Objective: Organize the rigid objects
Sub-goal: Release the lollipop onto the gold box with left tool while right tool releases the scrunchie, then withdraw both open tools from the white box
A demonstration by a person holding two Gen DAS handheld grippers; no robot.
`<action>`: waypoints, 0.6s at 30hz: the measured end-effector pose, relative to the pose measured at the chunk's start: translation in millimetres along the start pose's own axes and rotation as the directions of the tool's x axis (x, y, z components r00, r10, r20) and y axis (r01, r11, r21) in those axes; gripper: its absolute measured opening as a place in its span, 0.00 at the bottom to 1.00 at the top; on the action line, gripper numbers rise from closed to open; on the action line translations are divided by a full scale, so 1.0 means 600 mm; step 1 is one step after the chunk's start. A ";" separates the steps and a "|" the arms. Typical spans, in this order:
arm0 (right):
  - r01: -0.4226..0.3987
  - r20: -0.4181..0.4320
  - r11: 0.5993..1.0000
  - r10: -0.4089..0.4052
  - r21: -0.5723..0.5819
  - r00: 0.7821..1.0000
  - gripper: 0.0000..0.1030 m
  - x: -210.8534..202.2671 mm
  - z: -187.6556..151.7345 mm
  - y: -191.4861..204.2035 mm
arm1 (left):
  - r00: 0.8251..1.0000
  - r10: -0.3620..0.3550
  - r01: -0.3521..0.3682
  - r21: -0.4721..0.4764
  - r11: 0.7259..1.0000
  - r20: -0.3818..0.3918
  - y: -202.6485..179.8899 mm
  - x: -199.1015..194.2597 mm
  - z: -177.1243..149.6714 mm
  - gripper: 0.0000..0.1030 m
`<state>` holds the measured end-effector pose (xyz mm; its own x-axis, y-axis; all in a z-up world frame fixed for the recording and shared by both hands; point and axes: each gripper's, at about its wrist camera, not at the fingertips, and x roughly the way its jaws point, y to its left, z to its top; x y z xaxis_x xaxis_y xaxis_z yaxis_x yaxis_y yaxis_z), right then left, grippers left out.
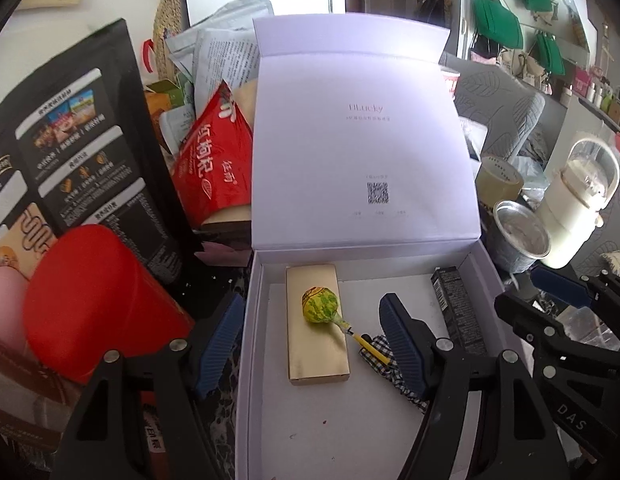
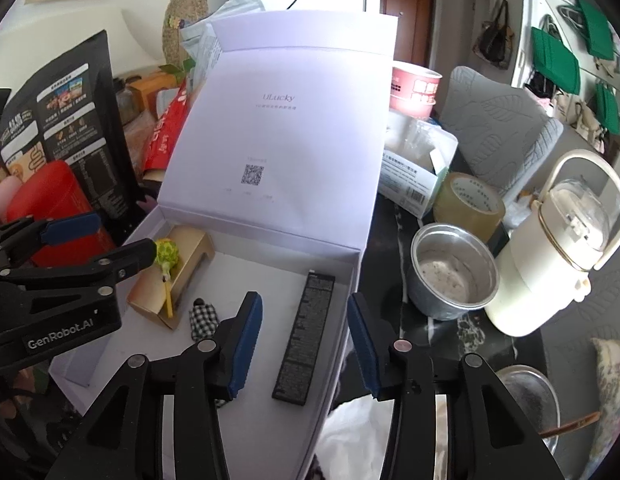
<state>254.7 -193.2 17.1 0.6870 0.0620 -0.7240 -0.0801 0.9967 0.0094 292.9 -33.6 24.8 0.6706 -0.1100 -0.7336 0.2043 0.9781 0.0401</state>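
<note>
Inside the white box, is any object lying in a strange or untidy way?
Yes. The lollipop lies on top of the gold box, its stick hanging off the edge toward the checked cloth, so it is stacked rather than placed flat. The black box lies neatly along the white box's right wall.

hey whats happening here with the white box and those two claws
A person holds a claw in each hand over an open white box, lid propped up. Inside lie a gold box with a lollipop resting on it, a checkered cloth item and a long black box. The left claw is open around the gold box and lollipop; the right claw is open around the black box. Neither grips anything.
</note>
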 end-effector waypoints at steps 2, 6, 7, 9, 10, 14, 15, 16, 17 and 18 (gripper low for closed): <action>0.000 0.013 1.000 0.000 -0.007 1.000 0.46 -0.010 0.002 0.002 | 1.000 0.003 -0.003 -0.005 1.000 0.011 0.000 -0.013 0.002 0.68; 0.006 0.054 1.000 -0.006 -0.014 0.999 0.50 -0.041 0.005 0.007 | 0.999 0.010 -0.010 0.004 1.000 0.030 -0.001 -0.039 0.004 0.68; 0.009 0.065 1.000 -0.008 -0.010 0.998 0.51 -0.049 0.006 0.007 | 0.999 0.011 -0.011 0.001 1.000 0.040 -0.001 -0.047 0.004 0.68; 0.008 0.079 1.000 -0.007 -0.008 0.997 0.55 -0.065 0.006 0.008 | 0.998 0.009 -0.009 -0.001 1.000 0.061 -0.001 -0.065 0.003 0.68; 0.007 0.082 1.000 -0.006 -0.008 0.997 0.55 -0.071 0.006 0.009 | 0.998 0.010 -0.010 -0.001 1.000 0.068 -0.001 -0.073 0.003 0.68; 0.007 0.103 1.000 -0.006 -0.012 0.995 0.64 -0.099 0.004 0.012 | 0.995 0.025 -0.025 -0.002 1.000 0.095 -0.003 -0.106 -0.002 0.69; 0.007 0.109 1.000 -0.006 -0.009 0.994 0.65 -0.106 0.003 0.013 | 0.995 0.028 -0.028 0.000 1.000 0.099 -0.003 -0.113 -0.003 0.69; 0.007 0.113 1.000 -0.006 -0.006 0.994 0.66 -0.114 0.002 0.013 | 0.994 0.027 -0.028 0.005 1.000 0.107 -0.005 -0.122 -0.005 0.69; 0.007 0.118 1.000 -0.006 -0.002 0.993 0.68 -0.121 0.001 0.013 | 0.993 0.023 -0.025 0.008 1.000 0.116 -0.005 -0.130 -0.008 0.69; 0.006 0.123 1.000 -0.006 0.000 0.992 0.69 -0.128 -0.001 0.014 | 0.992 0.023 -0.024 0.009 1.000 0.123 -0.005 -0.137 -0.010 0.76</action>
<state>200.8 -189.8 72.5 0.7710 0.0616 -0.6339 -0.0758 0.9971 0.0047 233.0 -26.2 80.7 0.7580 -0.1083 -0.6432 0.1945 0.9788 0.0644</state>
